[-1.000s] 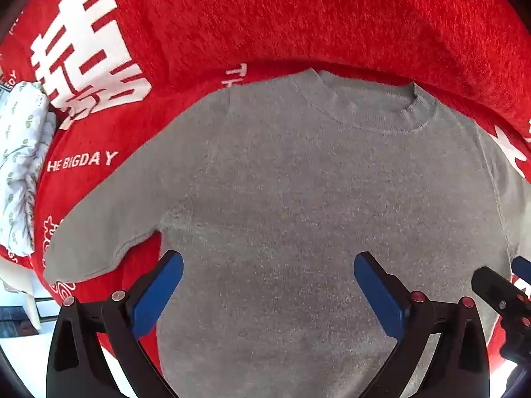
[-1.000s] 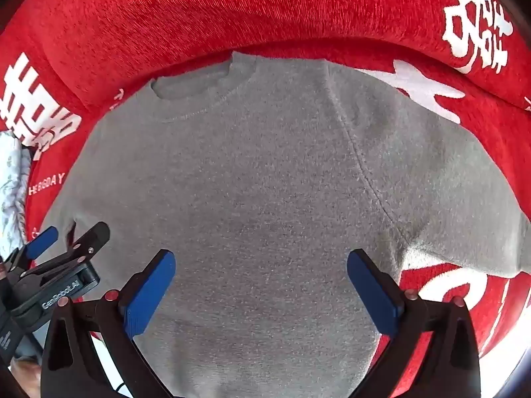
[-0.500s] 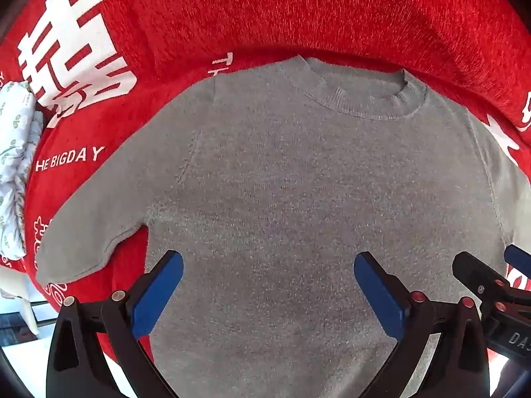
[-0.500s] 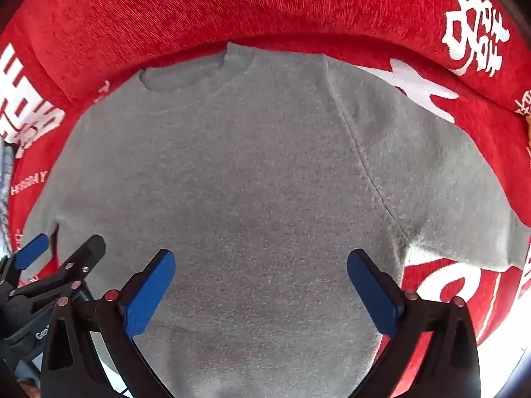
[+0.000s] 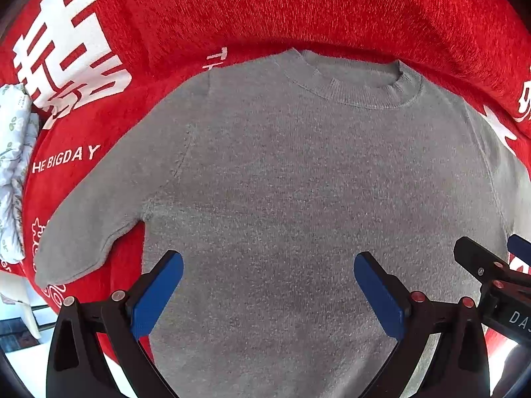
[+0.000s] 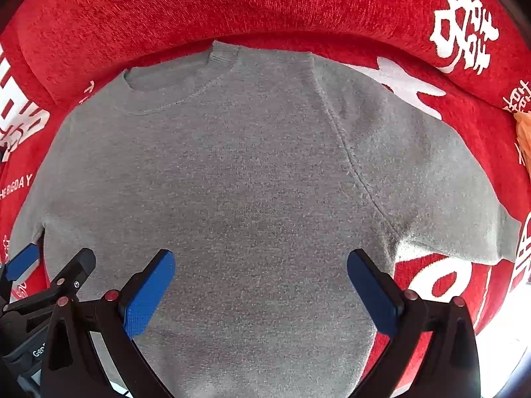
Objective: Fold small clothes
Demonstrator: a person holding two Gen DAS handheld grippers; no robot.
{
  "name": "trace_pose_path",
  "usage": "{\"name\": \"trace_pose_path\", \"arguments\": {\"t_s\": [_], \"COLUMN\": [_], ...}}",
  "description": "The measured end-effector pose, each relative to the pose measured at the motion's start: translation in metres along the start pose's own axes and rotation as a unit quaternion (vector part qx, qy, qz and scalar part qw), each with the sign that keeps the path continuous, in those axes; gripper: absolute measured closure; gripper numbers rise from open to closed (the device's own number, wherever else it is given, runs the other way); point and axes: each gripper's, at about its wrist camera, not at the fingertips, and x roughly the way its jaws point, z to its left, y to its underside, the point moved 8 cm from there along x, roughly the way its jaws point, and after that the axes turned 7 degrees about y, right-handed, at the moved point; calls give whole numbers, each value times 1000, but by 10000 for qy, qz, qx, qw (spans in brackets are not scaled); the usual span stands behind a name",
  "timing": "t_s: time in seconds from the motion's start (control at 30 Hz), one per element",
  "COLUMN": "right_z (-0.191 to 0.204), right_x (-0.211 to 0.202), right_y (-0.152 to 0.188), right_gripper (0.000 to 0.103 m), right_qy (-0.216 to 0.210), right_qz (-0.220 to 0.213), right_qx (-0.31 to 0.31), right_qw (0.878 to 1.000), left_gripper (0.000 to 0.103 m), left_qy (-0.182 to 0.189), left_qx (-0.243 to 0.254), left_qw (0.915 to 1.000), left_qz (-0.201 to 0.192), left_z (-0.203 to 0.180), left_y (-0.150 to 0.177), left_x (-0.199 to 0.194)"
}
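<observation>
Sweater (image 5: 298,182): flat on red cover (image 5: 298,10), unfolded.
Left gripper (image 5: 268,285): wide, empty.
Right gripper (image 6: 260,280): wide, empty.
Left: every fold.

A small grey knit sweater (image 5: 298,199) is laid flat and unfolded, front up, with its ribbed round collar (image 5: 361,93) at the far end. Both short sleeves are spread out to the sides, the left sleeve (image 5: 89,229) angled down and outward.
</observation>
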Motion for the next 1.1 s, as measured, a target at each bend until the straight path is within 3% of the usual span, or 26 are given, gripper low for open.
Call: {"name": "trace_pose_path", "arguments": {"t_s": [0.23, 0.37, 1.1], "right_z": [-6, 9, 8], "right_x": [-5, -15, -19], "right_y": [7, 15, 14], "right_gripper": [0, 0, 0], "right_qy": [76, 116, 187], "right_qz": [-41, -17, 15], "right_qx": [-51, 21, 4], "right_qw": [10000, 9999, 9998], "left_gripper": [0, 0, 0], "left_qy": [9, 9, -20], "left_qx": [-65, -56, -101], "left_qw": [10000, 10000, 9999], "left_qz": [8, 6, 3], "left_z": [3, 2, 0], "left_y": [-2, -4, -3], "left_x": [0, 1, 1]}}
